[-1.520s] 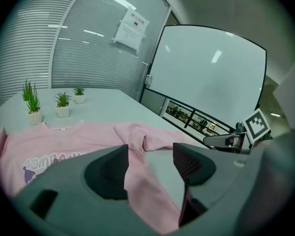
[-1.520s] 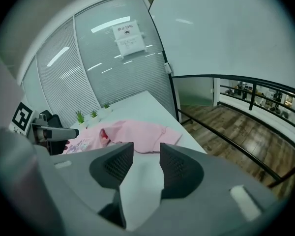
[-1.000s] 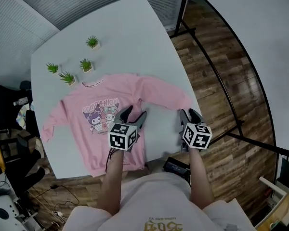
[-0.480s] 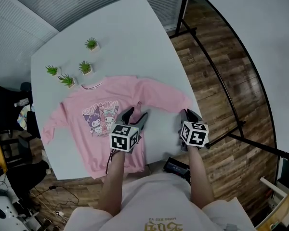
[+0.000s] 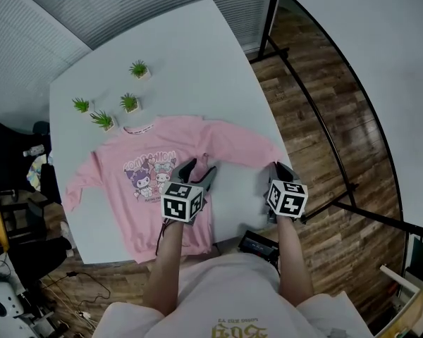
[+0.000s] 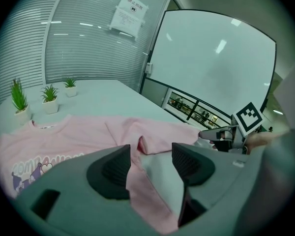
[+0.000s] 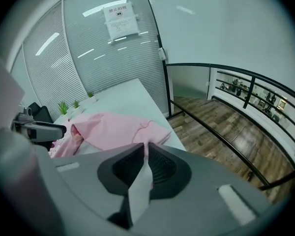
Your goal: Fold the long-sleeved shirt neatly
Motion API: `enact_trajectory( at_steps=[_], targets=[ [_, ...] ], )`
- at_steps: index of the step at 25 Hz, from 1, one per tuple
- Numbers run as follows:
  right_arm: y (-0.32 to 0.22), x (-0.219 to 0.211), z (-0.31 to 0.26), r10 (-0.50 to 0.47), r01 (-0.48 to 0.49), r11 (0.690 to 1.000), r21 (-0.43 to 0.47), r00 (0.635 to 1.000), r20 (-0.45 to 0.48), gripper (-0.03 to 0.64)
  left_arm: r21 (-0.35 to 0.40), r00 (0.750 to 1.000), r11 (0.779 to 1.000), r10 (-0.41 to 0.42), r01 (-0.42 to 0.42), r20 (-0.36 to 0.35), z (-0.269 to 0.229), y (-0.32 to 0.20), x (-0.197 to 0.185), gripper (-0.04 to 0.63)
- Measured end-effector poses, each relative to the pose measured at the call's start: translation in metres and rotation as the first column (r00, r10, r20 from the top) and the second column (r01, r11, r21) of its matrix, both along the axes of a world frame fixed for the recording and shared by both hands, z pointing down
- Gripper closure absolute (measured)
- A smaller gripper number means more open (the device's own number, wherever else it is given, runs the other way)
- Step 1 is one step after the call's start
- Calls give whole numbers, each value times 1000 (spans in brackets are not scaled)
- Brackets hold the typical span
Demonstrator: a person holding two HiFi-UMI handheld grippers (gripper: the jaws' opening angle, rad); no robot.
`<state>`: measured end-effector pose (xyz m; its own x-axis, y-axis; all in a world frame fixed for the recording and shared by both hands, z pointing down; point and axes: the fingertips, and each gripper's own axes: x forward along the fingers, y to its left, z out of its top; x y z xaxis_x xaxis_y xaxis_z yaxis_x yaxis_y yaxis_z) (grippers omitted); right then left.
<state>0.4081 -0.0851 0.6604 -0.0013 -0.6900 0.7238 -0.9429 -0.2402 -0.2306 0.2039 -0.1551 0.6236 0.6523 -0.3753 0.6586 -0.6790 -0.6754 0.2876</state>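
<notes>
the right tool (image 7: 145, 149) has just been closing; its jaws look pinched nearly together on the sleeve cuff (image 7: 157, 131) of the pink long-sleeved cartoon-print shirt (image 5: 148, 171), which is spread flat on the white surface (image 5: 183, 62). that sleeve seems ready to fold inward. the left tool (image 6: 150, 161) hovers wide open over the shirt's side edge, gripping nothing.

Office, slatted blinds (image 5: 127, 2), whiteboard (image 6: 211, 68) — white table (image 5: 190, 55)

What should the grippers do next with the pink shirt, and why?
Probably close the left gripper. Its jaws stand open with a side edge of the shirt between them, while the right gripper has just been closing and seems pinched on the sleeve end. Then both could lift that side to fold it.
</notes>
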Motion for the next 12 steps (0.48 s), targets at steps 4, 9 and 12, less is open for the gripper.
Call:
enact_trajectory(
  at_steps=[4, 9, 12],
  targets=[
    [0, 12, -16, 23, -22, 999, 27, 1000, -16, 575, 9, 1000, 1000, -5, 5, -3, -8, -2, -2, 328],
    [0, 29, -37, 61, -59, 997, 59, 997, -37, 575, 22, 1000, 1000, -7, 8, -13, -21, -5, -4, 327],
    [2, 38, -49, 82, -77, 994, 80, 995, -51, 575, 30, 1000, 999, -17, 18, -21, -27, -6, -6, 325]
  ],
)
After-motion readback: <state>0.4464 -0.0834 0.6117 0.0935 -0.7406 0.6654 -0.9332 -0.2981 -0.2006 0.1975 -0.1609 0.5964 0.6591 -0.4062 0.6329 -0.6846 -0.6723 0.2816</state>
